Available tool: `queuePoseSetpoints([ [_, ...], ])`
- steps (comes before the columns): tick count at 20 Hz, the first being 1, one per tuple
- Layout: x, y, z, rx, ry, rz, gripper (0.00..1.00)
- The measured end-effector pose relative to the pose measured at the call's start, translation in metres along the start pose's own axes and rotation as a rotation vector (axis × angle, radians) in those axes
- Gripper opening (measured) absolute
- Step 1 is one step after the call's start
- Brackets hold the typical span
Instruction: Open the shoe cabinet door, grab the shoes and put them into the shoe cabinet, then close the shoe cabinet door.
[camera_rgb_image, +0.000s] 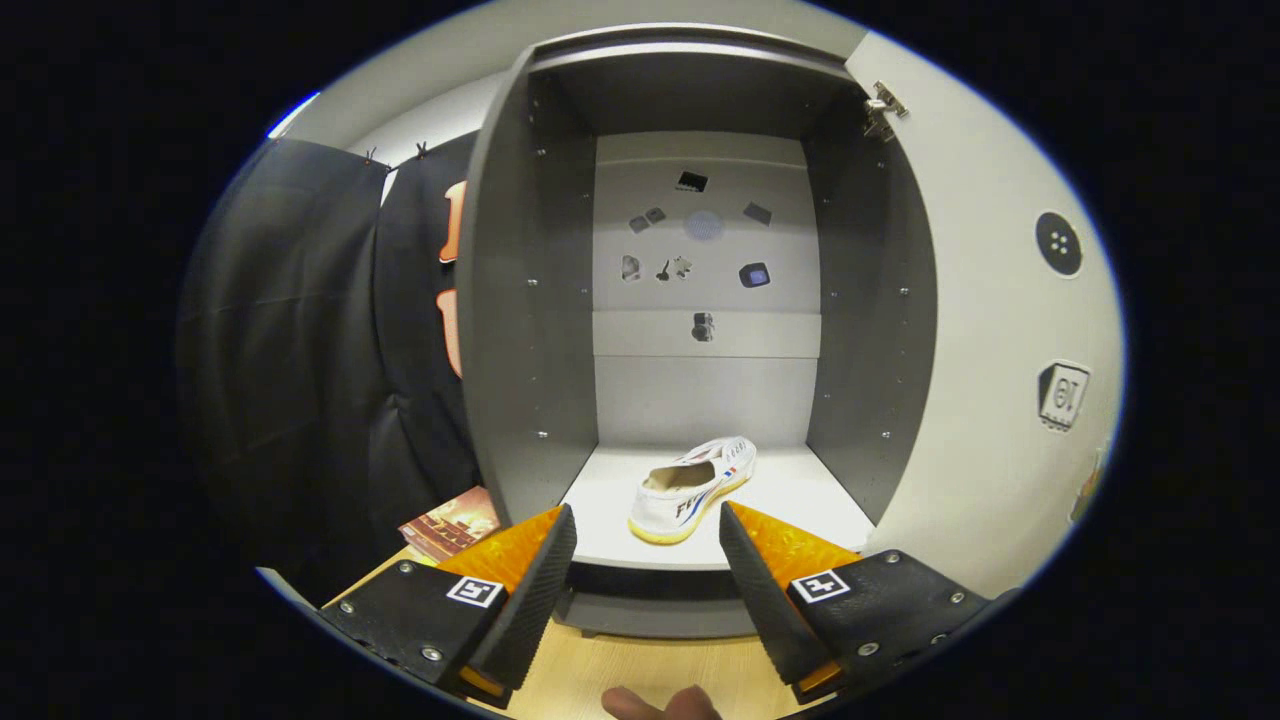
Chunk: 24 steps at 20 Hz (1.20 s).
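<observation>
Gripper view: the gripper (648, 530) hangs in front of the open shoe cabinet (520, 300), jaws spread wide and holding nothing, the cabinet door (990, 340) swung out to the right. A white shoe (692, 488) lies on the cabinet floor (800, 495) near its front edge, toe pointing inward, just beyond the jaws and clear of both. Below, a wooden surface (640, 665) carries a book (452, 525) by the cabinet's left front corner; a fingertip (660, 704) shows at the surface's near edge.

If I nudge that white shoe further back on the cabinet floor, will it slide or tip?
The white shoe sits flat on its sole, so it probably slides rather than tips. Its canvas-looking upper likely dents under the open gripper.
</observation>
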<state>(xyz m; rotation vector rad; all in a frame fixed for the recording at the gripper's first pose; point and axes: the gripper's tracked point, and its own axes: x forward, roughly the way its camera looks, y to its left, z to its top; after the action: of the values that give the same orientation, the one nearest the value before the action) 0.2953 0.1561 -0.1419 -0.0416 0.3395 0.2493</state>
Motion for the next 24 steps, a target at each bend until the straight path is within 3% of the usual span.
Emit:
queuePoseSetpoints([
  [4, -0.054, 0.014, 0.0, 0.053, 0.008, -0.001, 0.9],
  [11, -0.149, 0.004, 0.008, 0.04, -0.017, -0.054, 0.91],
  [17, -0.221, -0.047, 0.019, 0.057, -0.028, -0.111, 0.91],
  [24, -0.291, -0.126, 0.036, 0.144, -0.083, -0.122, 0.91],
])
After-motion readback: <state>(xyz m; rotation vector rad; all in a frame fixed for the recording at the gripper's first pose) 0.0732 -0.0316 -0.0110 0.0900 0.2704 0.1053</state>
